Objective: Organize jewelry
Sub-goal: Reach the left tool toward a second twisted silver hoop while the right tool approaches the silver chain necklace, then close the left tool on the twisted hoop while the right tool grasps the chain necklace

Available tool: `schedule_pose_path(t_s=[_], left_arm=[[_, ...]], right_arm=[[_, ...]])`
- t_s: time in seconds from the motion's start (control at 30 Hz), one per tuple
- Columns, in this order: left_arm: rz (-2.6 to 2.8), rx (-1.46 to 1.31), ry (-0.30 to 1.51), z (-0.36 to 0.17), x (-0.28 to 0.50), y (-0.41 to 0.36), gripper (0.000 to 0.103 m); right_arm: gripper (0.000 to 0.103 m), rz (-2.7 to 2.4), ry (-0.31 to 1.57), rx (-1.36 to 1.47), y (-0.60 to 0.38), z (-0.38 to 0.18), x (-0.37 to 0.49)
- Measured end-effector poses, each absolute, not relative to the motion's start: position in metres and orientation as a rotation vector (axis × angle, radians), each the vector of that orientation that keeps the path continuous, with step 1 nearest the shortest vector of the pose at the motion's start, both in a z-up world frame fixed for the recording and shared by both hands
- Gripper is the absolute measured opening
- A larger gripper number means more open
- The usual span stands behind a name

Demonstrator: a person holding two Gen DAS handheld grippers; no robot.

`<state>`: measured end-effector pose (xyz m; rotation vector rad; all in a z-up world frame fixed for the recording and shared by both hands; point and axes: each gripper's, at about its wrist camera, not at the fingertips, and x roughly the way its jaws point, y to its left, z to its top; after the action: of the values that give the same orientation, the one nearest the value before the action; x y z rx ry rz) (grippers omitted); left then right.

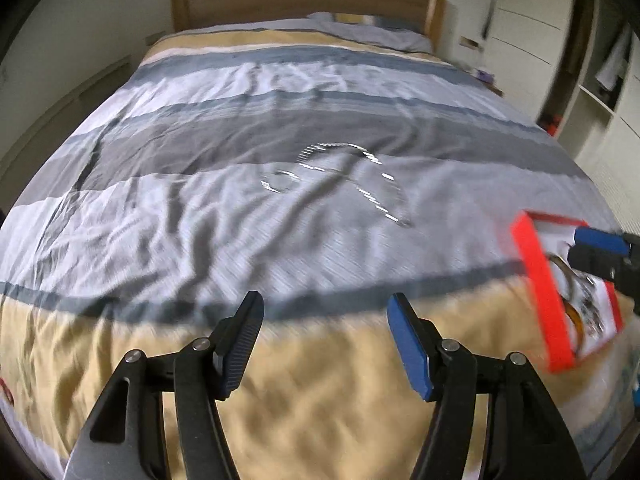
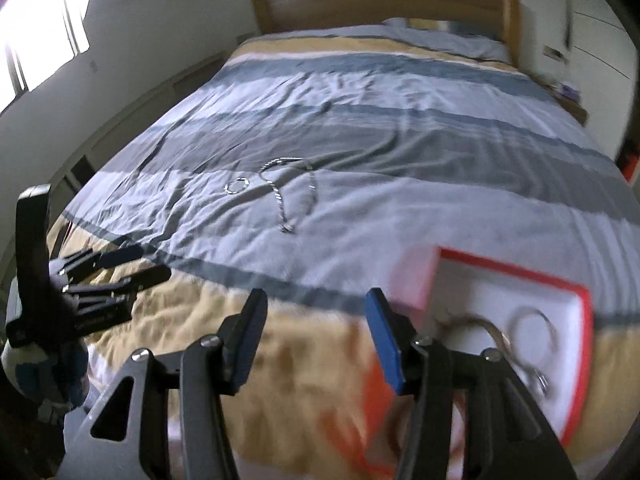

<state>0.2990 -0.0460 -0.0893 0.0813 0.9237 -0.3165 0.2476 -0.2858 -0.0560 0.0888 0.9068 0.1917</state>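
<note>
Necklace loose on striped bedspread, wooden headboard.

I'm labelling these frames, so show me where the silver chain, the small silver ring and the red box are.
silver chain (image 2: 310, 194): right wrist view, on its right strand.
small silver ring (image 2: 237, 185): right wrist view, on its rim.
red box (image 2: 516, 269): right wrist view, on its far red rim.

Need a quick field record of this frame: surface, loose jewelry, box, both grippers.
surface: striped bedspread on a bed
loose jewelry: silver chain and small ring, side by side on the grey stripes
box: red-rimmed box, white inside, at near right; bracelets in it
left gripper: open, empty, above the tan stripe
right gripper: open, empty, just left of the box
blur: motion blur in left wrist view
</note>
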Motion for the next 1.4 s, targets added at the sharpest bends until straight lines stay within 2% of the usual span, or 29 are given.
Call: schedule_pose_path(t_s=[0.4, 0.73, 0.93, 1.13, 1.2, 1.27, 1.33, 1.4], left_arm=[[-0.282, 0.018, 0.943, -0.134, 0.427, -0.033, 0.063], [-0.311, 0.067, 0.939, -0.161, 0.464, -0.05, 0.065], [-0.314, 0.089, 0.935, -0.169, 0.472, -0.054, 0.065], [-0.326, 0.105, 0.923, -0.17, 0.47, -0.058, 0.053], [-0.331, 0.111, 0.922, -0.17, 0.47, -0.059, 0.047], [-0.337, 0.113, 0.92, -0.169, 0.468, -0.06, 0.039], [-0.34, 0.102, 0.921, -0.167, 0.466, -0.059, 0.039], [-0.346, 0.085, 0.924, -0.166, 0.463, -0.057, 0.039]], right_arm=[[0.052, 0.265, 0.978, 0.052, -0.246, -0.116, 0.376], [0.056, 0.312, 1.025, 0.031, -0.233, -0.158, 0.426], [0.056, 0.315, 1.018, 0.001, -0.228, -0.164, 0.443], [0.054, 0.294, 1.006, -0.01, -0.222, -0.171, 0.451], [0.042, 0.283, 0.999, -0.025, -0.22, -0.172, 0.449], [0.014, 0.276, 0.998, -0.013, -0.222, -0.171, 0.448], [0.005, 0.274, 1.0, 0.012, -0.226, -0.17, 0.446], [0.003, 0.274, 0.999, 0.033, -0.229, -0.168, 0.44]])
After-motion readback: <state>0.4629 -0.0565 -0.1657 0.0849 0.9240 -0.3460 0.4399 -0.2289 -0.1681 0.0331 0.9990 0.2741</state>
